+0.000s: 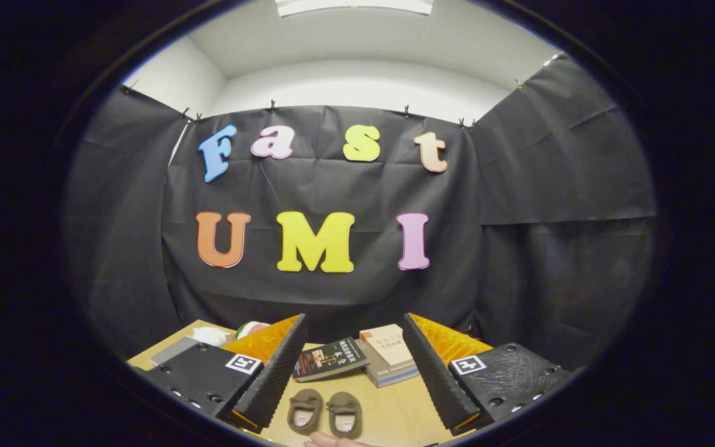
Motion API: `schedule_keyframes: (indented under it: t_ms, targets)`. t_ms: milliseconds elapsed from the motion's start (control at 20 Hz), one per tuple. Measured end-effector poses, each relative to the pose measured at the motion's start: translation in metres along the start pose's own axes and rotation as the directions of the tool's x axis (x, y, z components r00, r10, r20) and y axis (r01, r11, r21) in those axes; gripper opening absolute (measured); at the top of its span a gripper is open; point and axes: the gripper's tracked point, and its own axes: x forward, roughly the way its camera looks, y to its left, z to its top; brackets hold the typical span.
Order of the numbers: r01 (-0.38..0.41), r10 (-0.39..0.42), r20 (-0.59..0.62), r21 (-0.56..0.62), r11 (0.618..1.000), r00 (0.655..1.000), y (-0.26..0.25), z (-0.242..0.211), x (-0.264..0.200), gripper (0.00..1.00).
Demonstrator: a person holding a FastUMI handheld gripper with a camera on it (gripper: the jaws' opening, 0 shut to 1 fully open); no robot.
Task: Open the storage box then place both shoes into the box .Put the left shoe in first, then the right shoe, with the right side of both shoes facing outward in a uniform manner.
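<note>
Two small brown shoes lie side by side on the wooden table, the left one point(305, 410) and the right one point(345, 414), toes pointing away from me. They sit between and below my two fingers. My gripper point(353, 327) is open wide, with nothing between its black-and-orange fingers point(277, 366). It hovers above the table, well short of the shoes.
Beyond the shoes lie a dark book point(328, 359) and a stack of lighter books point(388, 355). Some white and red-green items point(233, 332) sit behind the left finger. A person's fingertip point(332, 441) shows just near the shoes. The table point(395, 416) is light wood.
</note>
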Motion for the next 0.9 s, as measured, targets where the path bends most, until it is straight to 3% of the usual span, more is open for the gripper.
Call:
schedule_keyframes:
  t_ms: [250, 550, 800, 900]
  targets:
    - [-0.041, 0.041, -0.007, -0.038, 0.998, 0.999, 0.017, -0.018, 0.024, 0.95]
    - [-0.189, 0.193, -0.159, 0.041, 0.981, 0.968, 0.084, -0.091, 0.07, 0.95]
    - [-0.305, 0.35, -0.34, 0.18, 0.935, 0.873, 0.164, -0.161, 0.102, 0.95]
    - [-0.362, 0.44, -0.401, 0.257, 0.896, 0.804, 0.202, -0.189, 0.109, 0.96]
